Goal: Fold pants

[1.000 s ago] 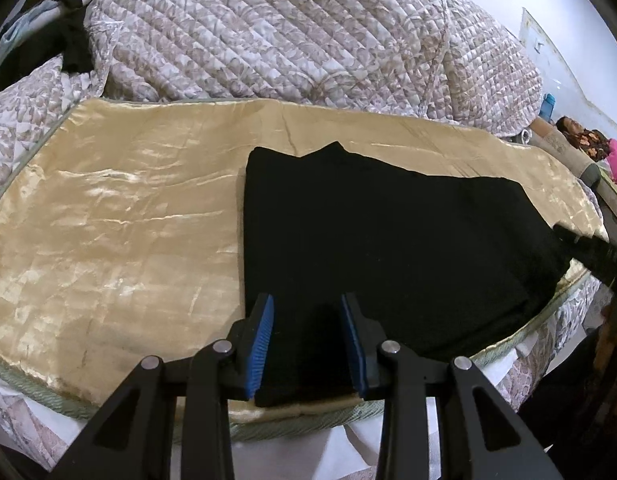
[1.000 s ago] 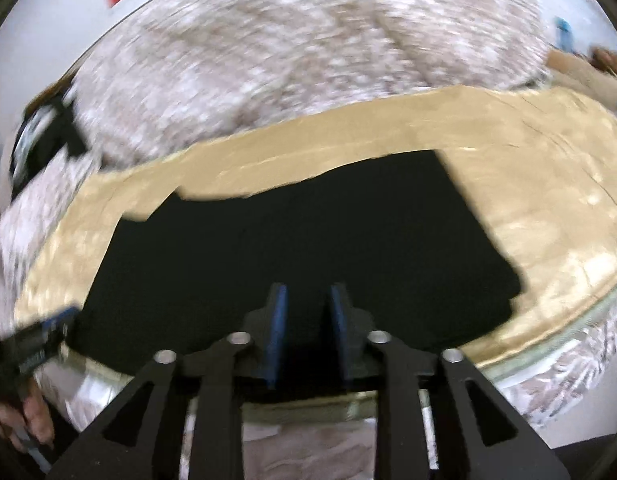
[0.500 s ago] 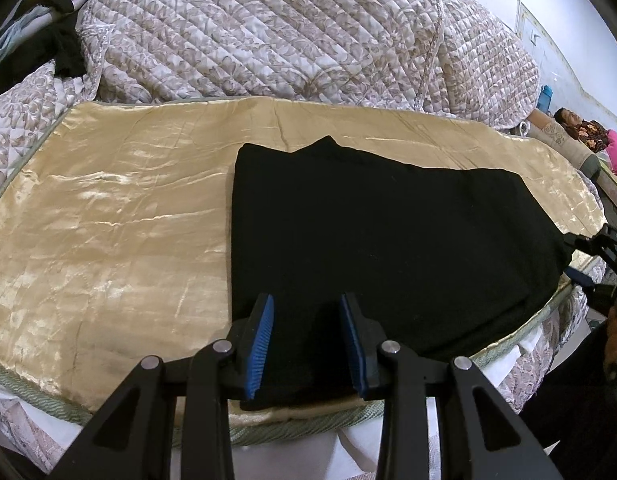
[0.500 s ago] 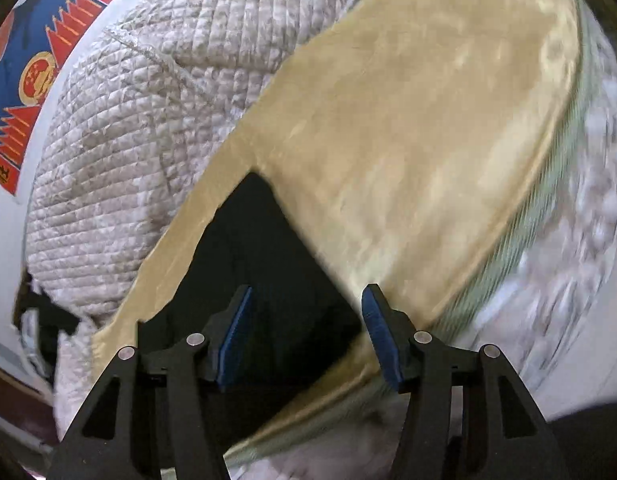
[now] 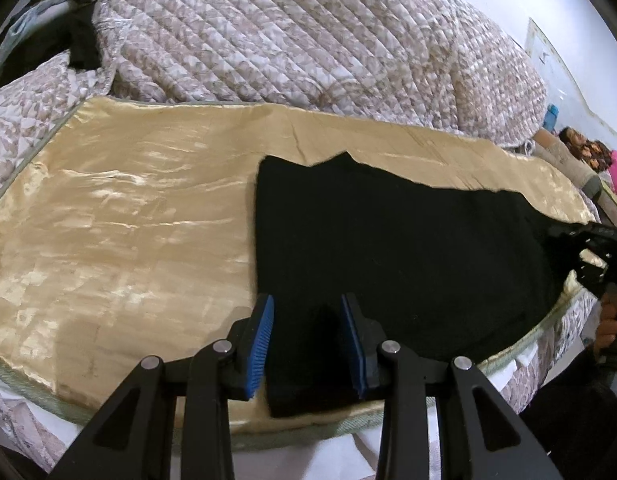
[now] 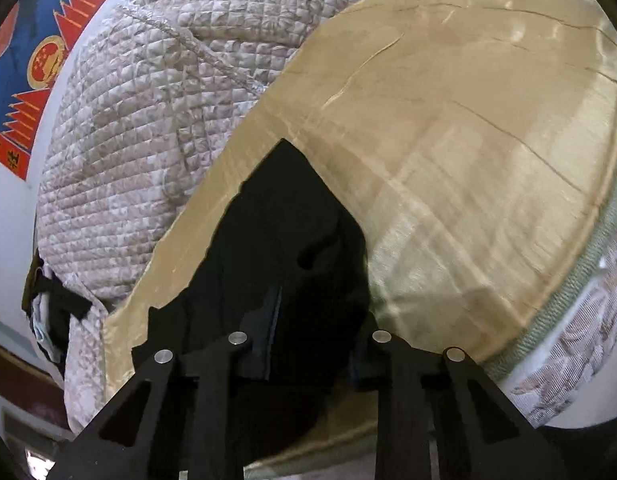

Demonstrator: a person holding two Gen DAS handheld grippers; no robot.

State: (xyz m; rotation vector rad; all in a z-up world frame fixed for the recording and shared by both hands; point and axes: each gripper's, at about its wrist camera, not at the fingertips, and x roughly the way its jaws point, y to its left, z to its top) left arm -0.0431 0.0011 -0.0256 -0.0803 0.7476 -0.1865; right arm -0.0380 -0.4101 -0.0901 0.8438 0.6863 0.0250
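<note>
Pants (image 5: 388, 264) lie between the left gripper's (image 5: 308, 344) spread fingers; right gripper (image 6: 308, 312) apparently spread too.

Bare gold cloth (image 5: 120, 216) lies unobstructed left of the pants (image 5: 388, 260); heaped quilt (image 5: 292, 36) blocks the far side.

The pants (image 5: 388, 256) are plain black, of a matte, soft-looking cloth, and lie flat and folded on the gold satin cover (image 5: 120, 216) of the bed. In the left wrist view they form a broad dark slab: a straight edge on the left, a small peak along the far edge, and a near corner reaching almost to the cover's piped border. In the right wrist view the pants (image 6: 284, 240) taper to a point away from the camera, their surface slightly rumpled.
</note>
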